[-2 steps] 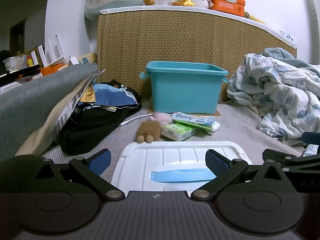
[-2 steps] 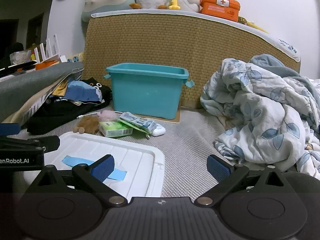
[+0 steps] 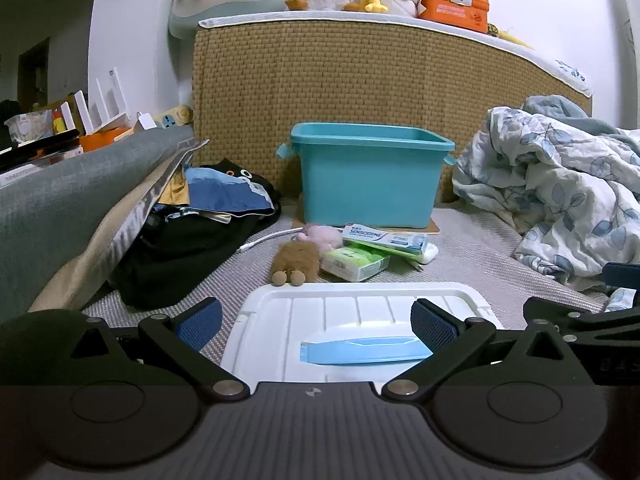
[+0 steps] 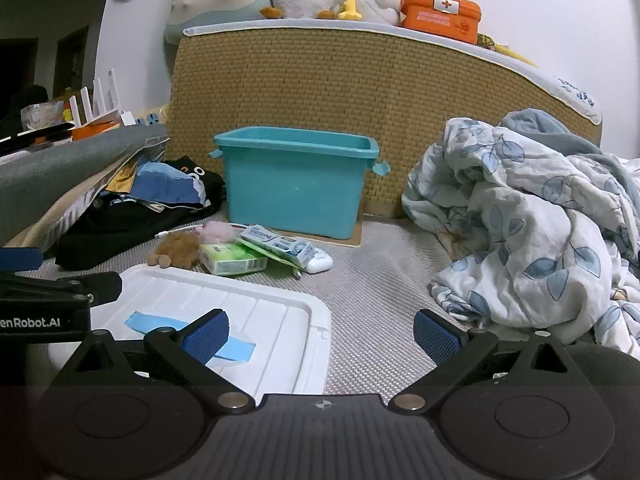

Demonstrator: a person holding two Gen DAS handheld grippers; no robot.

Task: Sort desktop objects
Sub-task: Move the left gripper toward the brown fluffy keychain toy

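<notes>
Toothpaste box [image 3: 386, 237] lies before teal bin [image 3: 370, 178], beside tissue pack [image 3: 355, 263]. Left wrist view: left gripper [image 3: 316, 320] spread wide over white lid [image 3: 360, 304], holding nothing. Right wrist view: right gripper [image 4: 320, 336] spread wide, empty, one pad [image 4: 206, 336] over lid edge. No change from earlier frame.

- The left gripper [image 3: 316, 318] fills the bottom of its own view, jaws spread wide, nothing between the blue pads [image 3: 199, 319].
- It points slightly downward.
- The right gripper [image 4: 320, 334] sits low in its own frame, jaws equally wide apart and empty.
- Each gripper's black linkage shows at the other view's edge: the right gripper at lower right, the left gripper at lower left.
</notes>
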